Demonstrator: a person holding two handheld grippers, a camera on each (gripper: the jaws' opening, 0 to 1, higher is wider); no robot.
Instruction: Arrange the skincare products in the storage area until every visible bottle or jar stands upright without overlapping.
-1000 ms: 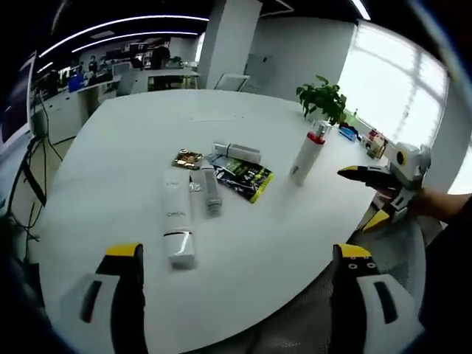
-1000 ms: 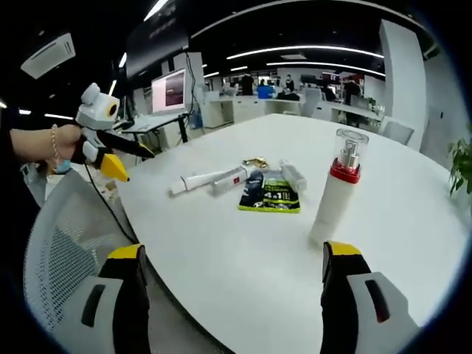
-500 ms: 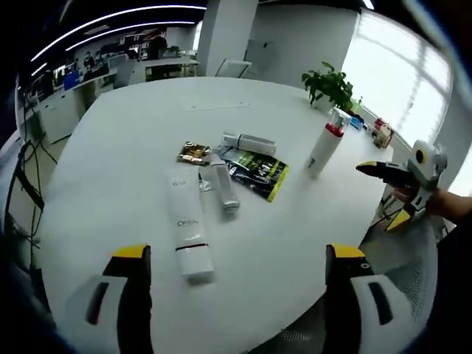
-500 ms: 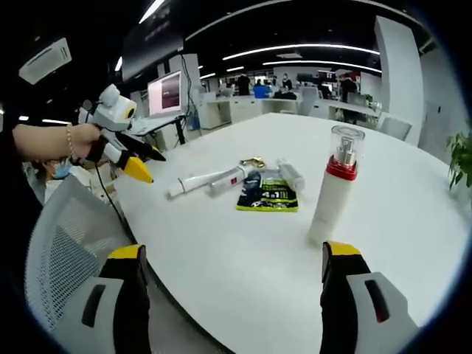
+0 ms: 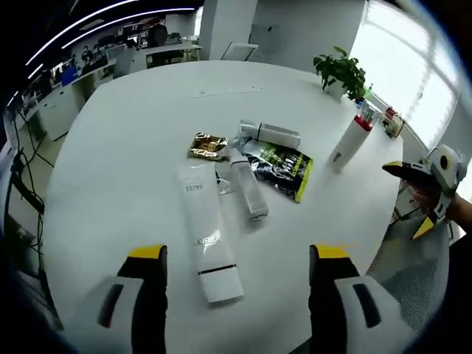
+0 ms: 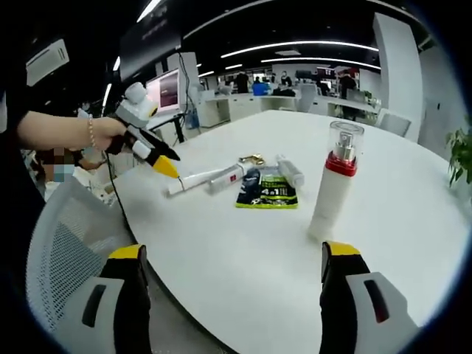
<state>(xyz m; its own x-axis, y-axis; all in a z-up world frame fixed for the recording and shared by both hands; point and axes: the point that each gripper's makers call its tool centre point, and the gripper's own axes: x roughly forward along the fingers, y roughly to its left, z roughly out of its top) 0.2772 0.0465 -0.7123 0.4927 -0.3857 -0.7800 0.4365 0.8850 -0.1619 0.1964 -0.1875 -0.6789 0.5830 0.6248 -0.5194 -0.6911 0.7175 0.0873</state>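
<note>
Currently left gripper (image 5: 236,258) hangs above the round white table (image 5: 125,147), jaws spread, over the long white tube (image 5: 205,228) lying flat. A slimmer tube (image 5: 247,193), a green-black sachet (image 5: 284,168) and a gold sachet (image 5: 208,144) lie just beyond it. Right gripper (image 6: 230,258), jaws spread and empty, faces the upright red-collared pump bottle (image 6: 335,181).

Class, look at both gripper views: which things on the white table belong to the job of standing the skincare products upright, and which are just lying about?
Belong to the job:
long white tube, lying flat
grey tube, lying flat
silver-capped tube, lying flat
red-collared pump bottle, already upright

Just lying about:
black and green sachet
gold packet
potted plant
</note>
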